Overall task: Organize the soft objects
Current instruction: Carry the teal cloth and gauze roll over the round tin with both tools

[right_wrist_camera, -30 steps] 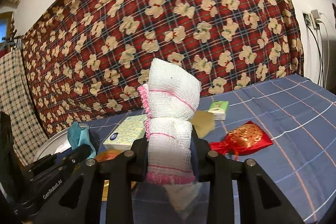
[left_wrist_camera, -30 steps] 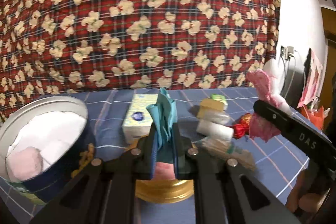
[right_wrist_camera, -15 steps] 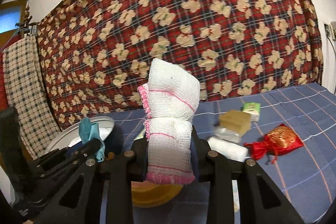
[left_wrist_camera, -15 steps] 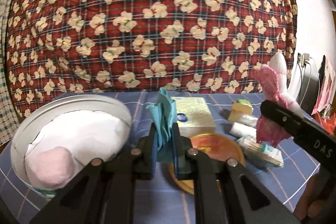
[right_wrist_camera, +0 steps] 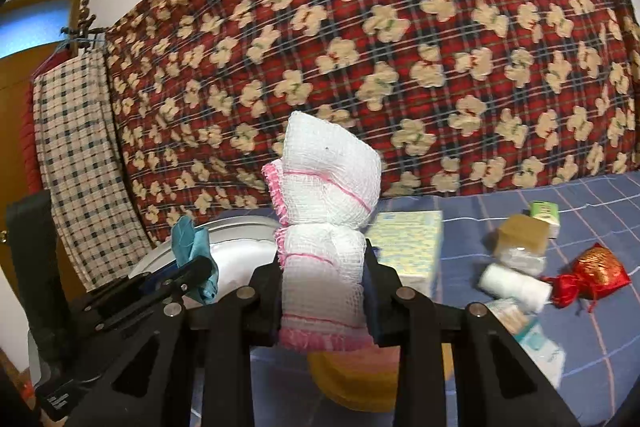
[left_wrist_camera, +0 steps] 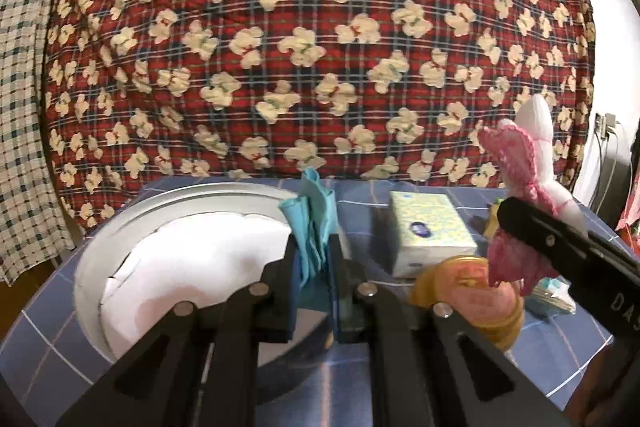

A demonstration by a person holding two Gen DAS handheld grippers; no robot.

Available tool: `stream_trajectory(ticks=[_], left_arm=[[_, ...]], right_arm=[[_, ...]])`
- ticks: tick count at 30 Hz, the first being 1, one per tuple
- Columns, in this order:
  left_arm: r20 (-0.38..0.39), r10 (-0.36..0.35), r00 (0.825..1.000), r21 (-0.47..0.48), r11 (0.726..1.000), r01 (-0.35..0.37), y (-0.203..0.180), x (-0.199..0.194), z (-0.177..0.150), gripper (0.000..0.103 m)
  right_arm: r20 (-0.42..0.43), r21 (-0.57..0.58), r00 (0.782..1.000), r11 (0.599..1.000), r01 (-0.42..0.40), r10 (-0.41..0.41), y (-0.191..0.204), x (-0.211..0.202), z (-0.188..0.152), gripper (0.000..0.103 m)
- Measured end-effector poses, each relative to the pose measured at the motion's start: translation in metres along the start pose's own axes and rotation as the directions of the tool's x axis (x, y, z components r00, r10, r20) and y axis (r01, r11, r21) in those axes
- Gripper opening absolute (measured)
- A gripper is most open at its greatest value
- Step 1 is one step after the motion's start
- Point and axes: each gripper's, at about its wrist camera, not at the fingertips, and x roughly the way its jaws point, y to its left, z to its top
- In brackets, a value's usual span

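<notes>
Teal cloth (left_wrist_camera: 314, 223) sits pinched upright in my left gripper (left_wrist_camera: 314, 267), its pads pressed together on the folds, with the round tin (left_wrist_camera: 120, 227) and its white lining at about ten o'clock just beyond the fingers. My right gripper (right_wrist_camera: 324, 291) clamps a rolled white gauze towel with pink edging (right_wrist_camera: 326, 219), standing upright. At one o'clock from the left gripper lies the tissue pack (left_wrist_camera: 430, 231) on the blue checked counter (left_wrist_camera: 48, 339); a gold lid (left_wrist_camera: 468, 291) lies at three o'clock. From the right wrist, the red pouch (right_wrist_camera: 592, 275) lies at three o'clock.
</notes>
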Motion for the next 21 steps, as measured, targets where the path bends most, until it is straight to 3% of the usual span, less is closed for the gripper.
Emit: stream_trajectory(ticks=[21], left_arm=[[-0.022,0.19,0.982,-0.073,0.979,-0.191,0.09,0.002,0.01,0.01]], right_arm=[[-0.049,-0.059,0.987,0.986,-0.157,0.154,0.092,0.054,0.005,0.034]])
